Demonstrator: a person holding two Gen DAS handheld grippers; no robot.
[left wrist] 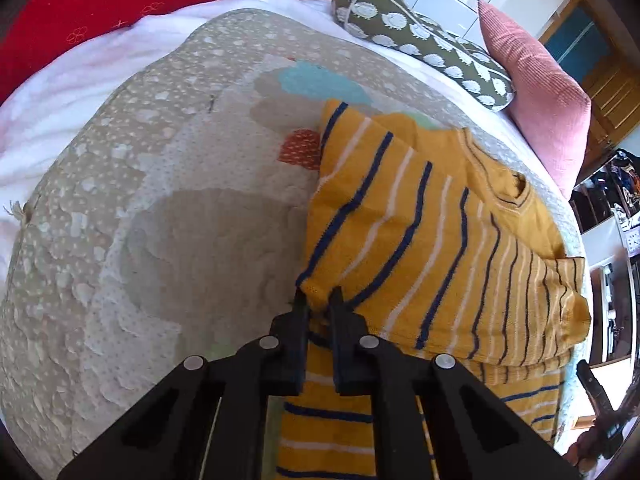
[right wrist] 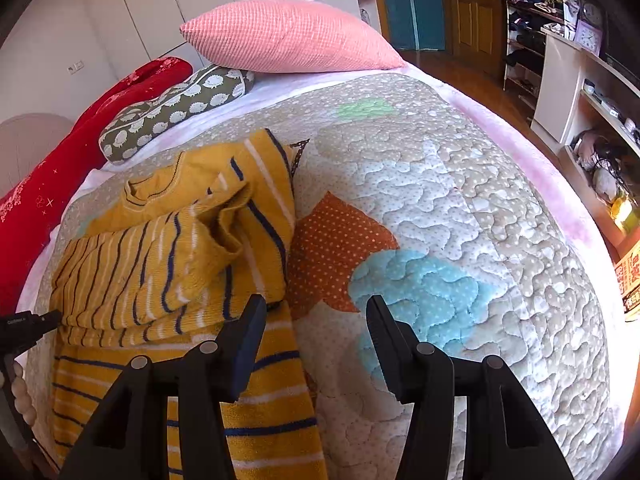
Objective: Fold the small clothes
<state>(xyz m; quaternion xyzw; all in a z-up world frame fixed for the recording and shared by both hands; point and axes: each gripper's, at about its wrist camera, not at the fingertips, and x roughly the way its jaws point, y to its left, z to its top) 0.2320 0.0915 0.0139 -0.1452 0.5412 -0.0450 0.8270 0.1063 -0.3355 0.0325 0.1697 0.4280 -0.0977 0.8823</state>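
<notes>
A small mustard-yellow garment with navy and white stripes (left wrist: 420, 248) lies partly folded on a quilted bed cover (left wrist: 168, 216). My left gripper (left wrist: 319, 300) is shut on a folded corner of the garment's edge and holds it just above the lower layer. In the right wrist view the same garment (right wrist: 168, 248) is at the left, with one part folded over the body. My right gripper (right wrist: 316, 312) is open and empty, its left finger over the garment's right edge, its right finger over the quilt (right wrist: 460, 208).
A pink cushion (right wrist: 288, 36), a green sheep-print bolster (right wrist: 176, 108) and a red blanket (right wrist: 36, 208) lie at the head of the bed. Shelves with clutter (right wrist: 600, 128) and a wooden door (right wrist: 472, 4) stand beyond the bed's right edge.
</notes>
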